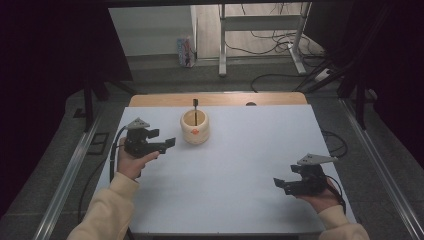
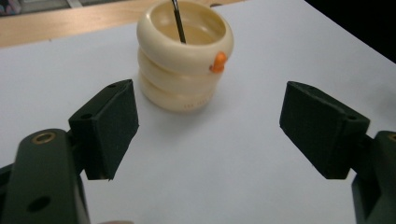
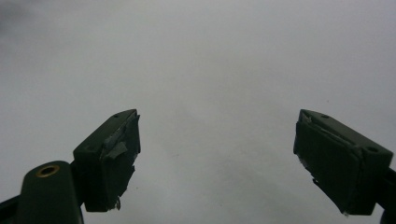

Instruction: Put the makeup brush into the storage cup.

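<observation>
A white table (image 1: 235, 165) with a bare wooden strip (image 1: 165, 100) along its far edge is seen from above, set on a grey floor crossed by cables (image 1: 280, 40). Toward the far side of the table, left of centre, a cream ribbed holder (image 1: 195, 127) is stood upright; it is formed of three stacked rings and is marked by a small orange knob (image 2: 218, 61) on its upper ring. A thin dark rod (image 2: 178, 21) is seen rising from inside the holder, leaning slightly.

The left gripper (image 1: 162, 142) is held near the holder, just to its left, without touching it. In the left gripper view its jaws are spread wide with nothing between them, and the holder (image 2: 184, 53) is framed just beyond and between them. The right gripper (image 1: 281, 184) is held low over the near right part of the table, well apart from the holder; its jaws are likewise spread wide and empty, with worn tape on the pads (image 3: 116, 149).
</observation>
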Available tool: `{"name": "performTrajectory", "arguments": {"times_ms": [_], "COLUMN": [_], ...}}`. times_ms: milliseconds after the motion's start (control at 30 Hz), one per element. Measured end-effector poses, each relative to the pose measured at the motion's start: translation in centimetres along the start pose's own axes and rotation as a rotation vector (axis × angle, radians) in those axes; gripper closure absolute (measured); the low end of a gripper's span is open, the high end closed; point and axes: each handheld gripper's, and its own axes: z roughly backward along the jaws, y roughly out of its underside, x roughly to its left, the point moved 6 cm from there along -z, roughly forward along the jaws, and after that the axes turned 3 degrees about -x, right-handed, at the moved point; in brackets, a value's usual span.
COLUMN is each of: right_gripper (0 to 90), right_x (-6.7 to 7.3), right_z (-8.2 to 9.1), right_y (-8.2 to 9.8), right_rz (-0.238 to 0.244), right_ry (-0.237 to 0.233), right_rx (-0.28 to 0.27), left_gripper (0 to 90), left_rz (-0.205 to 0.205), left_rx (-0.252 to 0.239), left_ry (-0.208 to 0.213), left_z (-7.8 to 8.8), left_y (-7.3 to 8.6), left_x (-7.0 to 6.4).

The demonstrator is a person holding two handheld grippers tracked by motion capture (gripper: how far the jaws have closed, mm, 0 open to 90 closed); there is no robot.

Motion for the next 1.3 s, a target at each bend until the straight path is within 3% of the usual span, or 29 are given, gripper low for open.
{"name": "performTrajectory", "arguments": {"times_ms": [100,367,733,1000,1300], "right_gripper": [14.5,14.3,14.1,13.8,13.8], "right_x": [0.0,0.1,-0.1,-0.2,-0.2], "right_z": [0.1,0.4,0.7,0.5,0.4], "right_y": [0.0,0.2,0.6,0.6,0.6], "right_rz": [0.002,0.002,0.001,0.013,0.015], "right_ry": [-0.001,-0.001,0.004,0.009,0.009], "right_rx": [-0.007,-0.013,-0.015,-0.009,-0.007], "left_gripper": [20.3,20.3,20.4,20.9,21.3], "left_rz": [-0.017,-0.007,0.003,-0.01,-0.026], "left_rx": [0.016,0.044,0.09,0.128,0.154], "left_ry": [0.0,0.005,-0.042,-0.06,-0.079], "left_z": [0.5,1.2,2.2,3.1,3.6], "left_y": [1.0,2.6,5.1,7.0,8.1], "left_x": [-0.4,-0.5,0.4,0.0,-0.3]}}
